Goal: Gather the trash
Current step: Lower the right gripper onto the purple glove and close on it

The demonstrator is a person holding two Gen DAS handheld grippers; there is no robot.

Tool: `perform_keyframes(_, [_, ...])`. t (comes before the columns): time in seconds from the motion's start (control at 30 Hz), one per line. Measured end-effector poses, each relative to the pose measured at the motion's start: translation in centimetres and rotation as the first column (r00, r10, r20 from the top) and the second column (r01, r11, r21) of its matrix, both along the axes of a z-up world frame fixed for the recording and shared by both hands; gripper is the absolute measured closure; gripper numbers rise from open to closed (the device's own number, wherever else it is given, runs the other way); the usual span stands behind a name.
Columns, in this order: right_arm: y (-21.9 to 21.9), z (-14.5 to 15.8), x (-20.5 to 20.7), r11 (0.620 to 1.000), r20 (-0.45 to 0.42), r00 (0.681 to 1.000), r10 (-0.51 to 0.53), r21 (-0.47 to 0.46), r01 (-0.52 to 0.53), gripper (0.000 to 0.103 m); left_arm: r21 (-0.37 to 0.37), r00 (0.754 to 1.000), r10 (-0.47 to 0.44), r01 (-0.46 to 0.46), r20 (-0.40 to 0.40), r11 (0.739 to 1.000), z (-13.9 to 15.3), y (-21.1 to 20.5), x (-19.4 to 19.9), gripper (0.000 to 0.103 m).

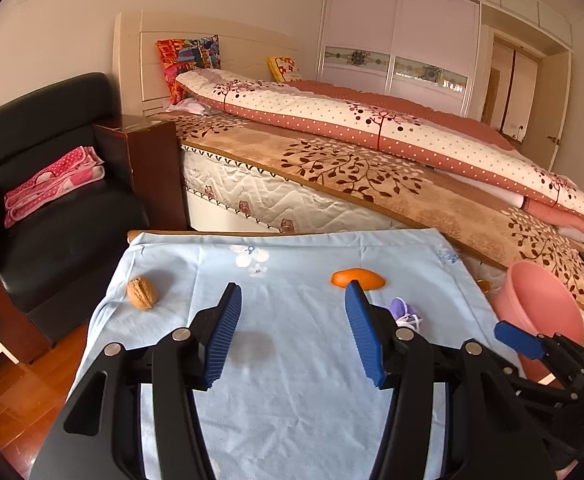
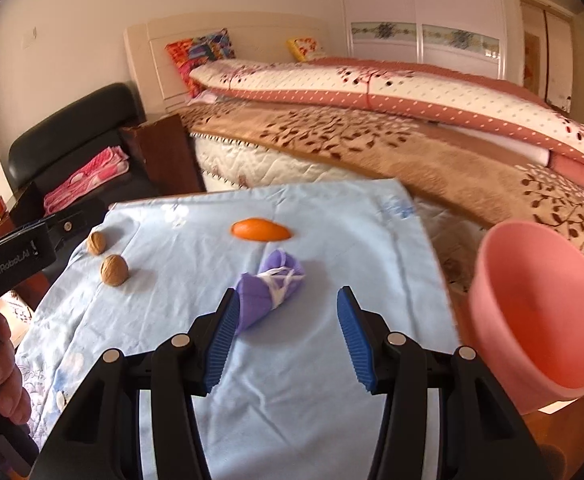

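- Left wrist view: the left gripper (image 1: 292, 300) hangs over a table covered with a light blue cloth (image 1: 292, 400). Its blue-padded jaws stand wide apart with nothing between them.
- Left wrist view: one walnut (image 1: 141, 293) lies near the cloth's left edge, well apart from the left finger. An orange peel (image 1: 357, 277) lies just beyond the tip of the right finger. A purple wad tied with white string (image 1: 405, 311) shows partly behind that finger.
- Left wrist view: a pink bowl (image 1: 540, 304) sits at the table's right edge, tilted. The right gripper's blue pad shows in front of it.
- Right wrist view: the right gripper (image 2: 288, 300) has its jaws parted, holding nothing. The purple wad (image 2: 270, 292) lies on the cloth (image 2: 292, 400) near the left finger's tip; whether it touches the pad cannot be told.
- Right wrist view: the orange peel (image 2: 261, 229) lies beyond the wad. Two walnuts (image 2: 114, 270) (image 2: 97, 243) lie close together at the left. The pink bowl (image 2: 540, 312) stands at the right, its mouth turned towards the camera.
- Right wrist view: a hand (image 2: 2, 376) grips the left gripper's handle at the left edge.
- Both views: a bed (image 1: 372, 168) with patterned covers lies behind the table, and a black armchair (image 1: 52, 200) with a pink folded cloth (image 1: 52, 184) stands at the left.
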State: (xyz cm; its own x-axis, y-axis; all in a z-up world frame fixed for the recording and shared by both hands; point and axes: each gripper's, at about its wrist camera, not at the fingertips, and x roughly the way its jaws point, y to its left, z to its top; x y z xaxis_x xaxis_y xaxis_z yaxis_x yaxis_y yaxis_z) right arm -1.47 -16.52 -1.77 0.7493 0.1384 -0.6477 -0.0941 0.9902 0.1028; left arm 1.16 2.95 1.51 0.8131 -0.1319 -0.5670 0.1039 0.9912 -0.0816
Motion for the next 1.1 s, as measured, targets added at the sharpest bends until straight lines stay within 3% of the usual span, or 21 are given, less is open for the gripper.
perform_keyframes(0.43, [3.7,-2.4,4.4,0.999,-0.119,0.993,-0.015,0.036,0.020,0.053,0.016,1.000,0.017,-0.017,-0.021,1.000,-1.2,1.0,1.9,0.049])
perform_keyframes(0.8, [4.7,-4.2,6.4,0.997,-0.169,0.982,-0.082,-0.027,0.078,0.053,0.004,0.999,0.020,-0.020,-0.032,1.000,-1.9,1.9,2.6,0.049])
perform_keyframes(1.1, [3.6,-4.0,6.5,0.996,-0.150,0.984,-0.091,-0.029,0.088,0.086,-0.011,0.999,-0.005,0.004,-0.042,1.000,-2.3,2.3,3.1,0.049])
